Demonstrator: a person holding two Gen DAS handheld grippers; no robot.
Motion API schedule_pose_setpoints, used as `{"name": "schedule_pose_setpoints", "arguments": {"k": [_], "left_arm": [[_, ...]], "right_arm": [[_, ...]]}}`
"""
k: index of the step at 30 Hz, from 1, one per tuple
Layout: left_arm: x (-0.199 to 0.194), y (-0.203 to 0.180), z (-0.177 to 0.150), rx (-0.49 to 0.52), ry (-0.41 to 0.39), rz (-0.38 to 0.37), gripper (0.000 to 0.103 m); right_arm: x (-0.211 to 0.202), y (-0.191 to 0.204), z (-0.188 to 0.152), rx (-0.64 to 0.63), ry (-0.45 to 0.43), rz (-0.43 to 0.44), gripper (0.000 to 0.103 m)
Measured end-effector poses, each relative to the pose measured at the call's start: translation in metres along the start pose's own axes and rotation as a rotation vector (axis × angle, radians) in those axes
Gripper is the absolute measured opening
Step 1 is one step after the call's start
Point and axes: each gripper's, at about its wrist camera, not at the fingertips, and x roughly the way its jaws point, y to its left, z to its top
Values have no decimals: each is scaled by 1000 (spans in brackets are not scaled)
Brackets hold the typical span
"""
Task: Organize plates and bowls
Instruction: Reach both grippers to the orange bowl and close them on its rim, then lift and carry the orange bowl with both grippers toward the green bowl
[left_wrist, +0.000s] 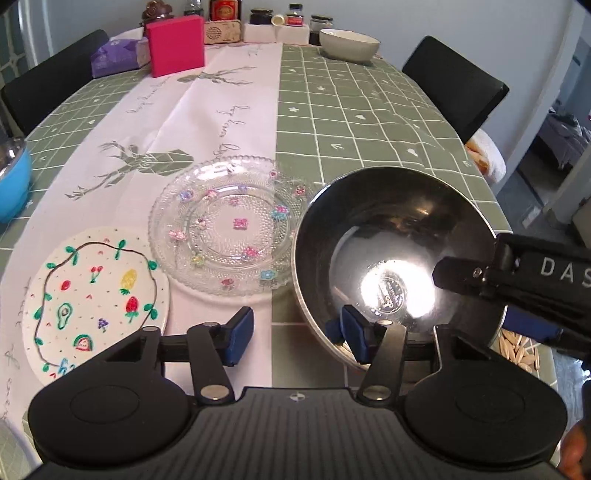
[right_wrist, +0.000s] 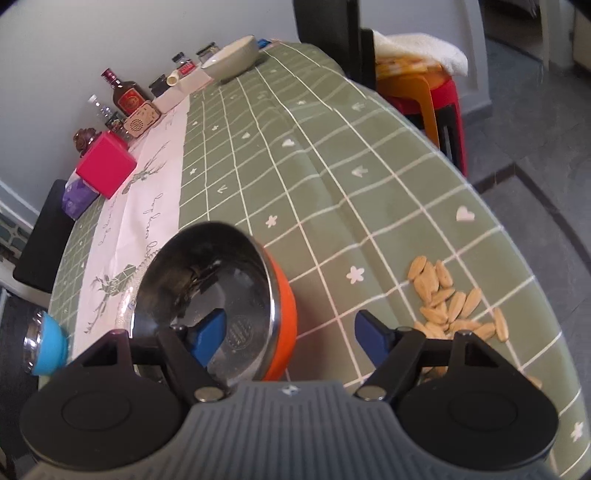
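Note:
A steel bowl with an orange outside sits near the table's front edge. My left gripper straddles its near-left rim, one blue pad inside and one outside, jaws apart and not pressing. My right gripper straddles the bowl's right wall the same way, left pad inside and right pad clear of the orange wall. Left of the bowl lies a clear glass plate with small coloured flowers. Further left is a white plate painted with fruit. A pale ceramic bowl stands at the far end.
A blue bowl sits at the left table edge. Loose seeds lie right of the steel bowl near the edge. A pink box, tissue pack, jars and bottles line the back. Black chairs flank the table.

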Motion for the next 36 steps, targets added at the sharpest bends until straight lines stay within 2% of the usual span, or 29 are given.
{"name": "schedule_pose_setpoints", "arguments": {"k": [3, 5, 6, 8, 9, 10, 11, 15, 19, 28, 36], "left_arm": [[2, 4, 4, -32, 17, -32, 57], [3, 6, 7, -49, 44, -60, 45], [3, 5, 8, -51, 51, -69, 39], [2, 3, 9, -35, 59, -78, 33], [1, 1, 9, -20, 63, -76, 31], [1, 0, 9, -3, 67, -74, 29], [-1, -3, 9, 17, 73, -75, 23], [-5, -7, 8, 48, 113, -57, 22], [-10, 0, 8, 2, 139, -52, 21], [-61, 6, -6, 32, 43, -29, 21], [-118, 39, -38, 21, -15, 0, 21]], "right_arm": [[1, 6, 1, -34, 5, -11, 63], [6, 7, -1, -36, 28, -14, 62], [9, 7, -3, -36, 42, -22, 58], [13, 5, -5, -32, 66, -23, 43], [15, 3, -7, -27, 81, -18, 28], [17, 1, -7, -17, 92, -20, 17], [17, -2, -7, 1, 96, -1, 17], [14, -5, -7, 21, 118, 12, 15], [12, -3, -10, 8, 135, 34, 15], [-25, 6, -15, 24, 116, 101, 15], [-70, 37, -54, -10, 121, 159, 15]]}}
